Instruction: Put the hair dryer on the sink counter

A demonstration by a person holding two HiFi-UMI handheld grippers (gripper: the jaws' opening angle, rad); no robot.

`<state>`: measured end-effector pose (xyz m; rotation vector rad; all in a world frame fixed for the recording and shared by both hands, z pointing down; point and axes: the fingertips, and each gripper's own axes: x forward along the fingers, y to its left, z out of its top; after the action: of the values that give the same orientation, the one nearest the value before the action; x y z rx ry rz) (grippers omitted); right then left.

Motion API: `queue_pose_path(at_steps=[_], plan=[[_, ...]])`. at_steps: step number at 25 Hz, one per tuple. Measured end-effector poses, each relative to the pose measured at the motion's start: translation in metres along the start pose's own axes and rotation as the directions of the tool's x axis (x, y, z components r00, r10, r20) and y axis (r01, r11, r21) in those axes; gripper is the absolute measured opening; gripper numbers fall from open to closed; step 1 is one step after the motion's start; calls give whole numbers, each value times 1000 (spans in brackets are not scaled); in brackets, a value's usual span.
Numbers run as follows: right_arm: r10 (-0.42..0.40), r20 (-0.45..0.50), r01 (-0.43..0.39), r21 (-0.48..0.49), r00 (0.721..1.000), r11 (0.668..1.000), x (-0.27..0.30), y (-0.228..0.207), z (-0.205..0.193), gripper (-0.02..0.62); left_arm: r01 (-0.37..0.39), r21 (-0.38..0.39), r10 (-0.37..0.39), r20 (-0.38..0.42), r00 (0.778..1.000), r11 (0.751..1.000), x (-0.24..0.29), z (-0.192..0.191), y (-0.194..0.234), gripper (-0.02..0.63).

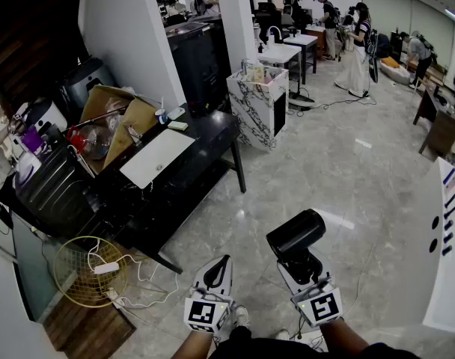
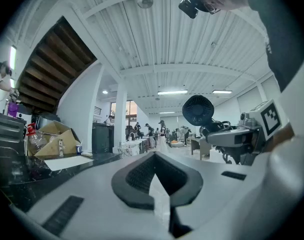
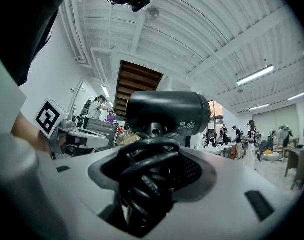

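Nearest the head camera, two hand-held grippers point away over the glossy tiled floor (image 1: 340, 163), each carrying a cube with square markers at its rear. Left gripper (image 1: 221, 260): its fingers are pressed together to a point, with nothing between them, as the left gripper view confirms (image 2: 154, 155). Right gripper (image 1: 301, 264): its fingers stand wide and pinch the handle of a black hair dryer (image 1: 295, 234). The dryer's barrel lies crosswise above the fingers, clear of the floor and of every surface. In the right gripper view, the dryer's coiled black cord (image 3: 142, 181) is bunched between the fingers (image 3: 202, 171) below the barrel (image 3: 167, 113). To the left stands a black surface (image 1: 209, 133) bearing a white sheet (image 1: 156, 157) and an open cardboard box (image 1: 115, 118). Beyond it stands a marble-patterned cabinet (image 1: 254, 107). A round wire fan guard (image 1: 89, 271) lies on the floor at lower left. Several people (image 1: 355, 47) stand in the far background.
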<state>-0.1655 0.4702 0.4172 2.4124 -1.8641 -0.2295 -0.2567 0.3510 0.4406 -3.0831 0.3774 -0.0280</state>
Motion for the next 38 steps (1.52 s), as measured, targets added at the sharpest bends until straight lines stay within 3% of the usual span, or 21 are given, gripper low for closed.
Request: queue_pose_path(at_steps=[4, 19, 24, 38], plan=[[7, -35, -6, 26, 999, 1000, -10, 9, -7, 258, 39, 24, -38, -44, 998, 999, -14, -10, -21, -5], [-18, -25, 19, 48, 1000, 999, -1, 17, -14, 258, 32, 28, -32, -7, 999, 999, -7, -3, -5, -5], [-28, 18, 26, 99, 999, 995, 12, 12, -10, 259, 24, 25, -23, -18, 1000, 999, -1, -10, 12, -5], [-52, 11, 51, 78, 999, 996, 94, 16, -6, 259, 71, 35, -70, -34, 997, 997, 40, -15, 90, -5]])
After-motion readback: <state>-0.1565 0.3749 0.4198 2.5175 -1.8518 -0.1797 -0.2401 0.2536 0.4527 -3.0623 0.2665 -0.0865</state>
